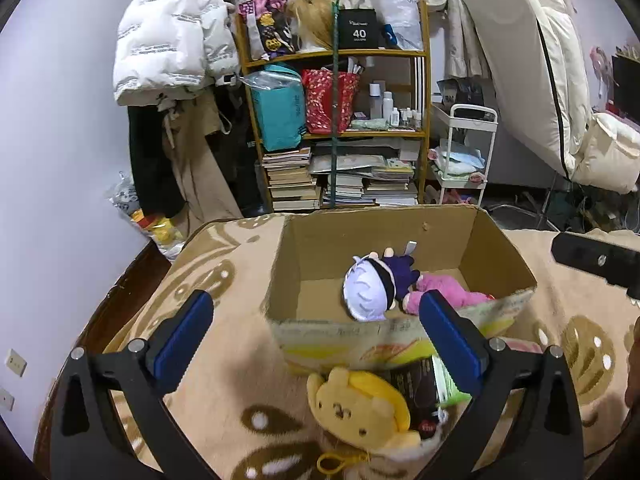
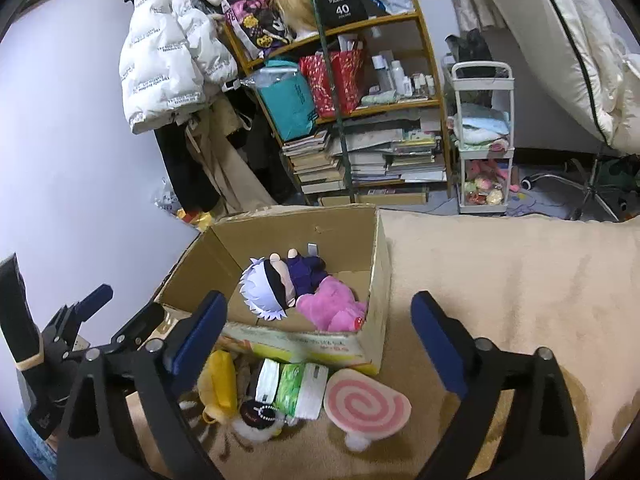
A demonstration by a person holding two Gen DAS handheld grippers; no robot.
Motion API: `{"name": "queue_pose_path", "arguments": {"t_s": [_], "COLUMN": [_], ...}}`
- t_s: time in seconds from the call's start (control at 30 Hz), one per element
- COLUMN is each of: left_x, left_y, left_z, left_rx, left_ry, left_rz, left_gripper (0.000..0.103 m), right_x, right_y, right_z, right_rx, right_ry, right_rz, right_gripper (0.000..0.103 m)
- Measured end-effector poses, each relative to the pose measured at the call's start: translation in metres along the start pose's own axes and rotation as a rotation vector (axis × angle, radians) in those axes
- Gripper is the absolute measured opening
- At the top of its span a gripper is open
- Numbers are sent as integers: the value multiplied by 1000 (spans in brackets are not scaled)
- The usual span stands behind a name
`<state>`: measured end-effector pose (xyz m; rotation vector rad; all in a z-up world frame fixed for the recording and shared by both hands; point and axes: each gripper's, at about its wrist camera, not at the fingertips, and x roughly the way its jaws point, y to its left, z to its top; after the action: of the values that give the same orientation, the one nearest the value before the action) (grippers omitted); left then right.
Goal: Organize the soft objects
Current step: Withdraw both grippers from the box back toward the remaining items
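Observation:
An open cardboard box [image 1: 360, 232] [image 2: 382, 280] stands on a beige patterned blanket [image 1: 224, 364]. In it lie a white-haired doll [image 1: 368, 290] [image 2: 266, 290] in purple and a pink plush [image 1: 454, 294] [image 2: 328, 306]. In front of the box lie a yellow bear plush [image 1: 360, 404] [image 2: 220, 380], a white-and-green roll plush [image 2: 298, 388], a pink-swirl plush [image 2: 366, 402] and a small black charm [image 2: 256, 416]. My left gripper [image 1: 316, 298] [image 2: 124, 306] is open above the bear, with nothing between its jaws. My right gripper [image 2: 319, 298] is open above the roll and swirl plushes, also with nothing between its jaws.
Behind the box stand a wooden shelf [image 1: 336, 120] [image 2: 360, 112] with bags, bottles and stacked books, and a white trolley [image 1: 464, 152] [image 2: 486, 140]. A white puffer jacket [image 1: 168, 40] hangs at the left. A mattress [image 1: 532, 60] leans at the right.

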<state>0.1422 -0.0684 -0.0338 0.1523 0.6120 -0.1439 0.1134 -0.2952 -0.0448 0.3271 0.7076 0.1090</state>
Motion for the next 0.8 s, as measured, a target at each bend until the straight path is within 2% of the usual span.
{"name": "queue_pose_path", "arguments": {"t_s": [0.2, 0.4, 0.6, 0.8], "left_x": [-30, -54, -68, -73], "left_y": [6, 12, 17, 18], "left_z": [-9, -24, -34, -38], "left_rx": [-3, -11, -37, -28], "left_ry": [-9, -1, 21, 22], "left_rz": [9, 10, -13, -6], "left_gripper": [102, 102, 102, 102], "right_x": [-24, -44, -54, -58], "right_y": [9, 22, 33, 39], "right_z": [-3, -20, -33, -43], "right_rx": [-24, -84, -113, -145], "right_ry": [-25, -31, -20, -15], "right_rz": [-25, -54, -66, -86], "right_gripper": [102, 103, 103, 103]}}
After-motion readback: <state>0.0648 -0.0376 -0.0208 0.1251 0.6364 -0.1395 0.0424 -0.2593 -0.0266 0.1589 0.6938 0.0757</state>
